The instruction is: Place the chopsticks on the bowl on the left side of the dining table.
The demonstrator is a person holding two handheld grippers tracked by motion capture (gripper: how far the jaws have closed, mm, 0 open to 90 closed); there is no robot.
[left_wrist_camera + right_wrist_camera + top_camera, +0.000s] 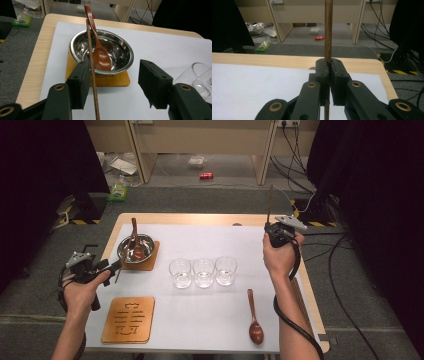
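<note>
A steel bowl [148, 242] [125, 48] sits on a wooden coaster [152, 261] [121, 80] at the table's left. A brown wooden spoon [138, 251] [102, 57] lies in it. My left gripper [116, 269] [113, 72] stands open just short of the bowl. A chopstick [123, 261] [90, 50] leans on the bowl's rim and rests against the inner face of the left jaw; the other jaw is well clear of it. At the far right my right gripper [274, 227] [329, 63] is shut on a second chopstick [270, 202] [328, 30], held upright.
Three empty glasses [203, 271] stand in a row mid-table; one glass [200, 77] is at the right of the left gripper view. A second wooden spoon [254, 317] lies front right, and a carved wooden coaster [129, 319] front left. Cables and desks lie beyond the table.
</note>
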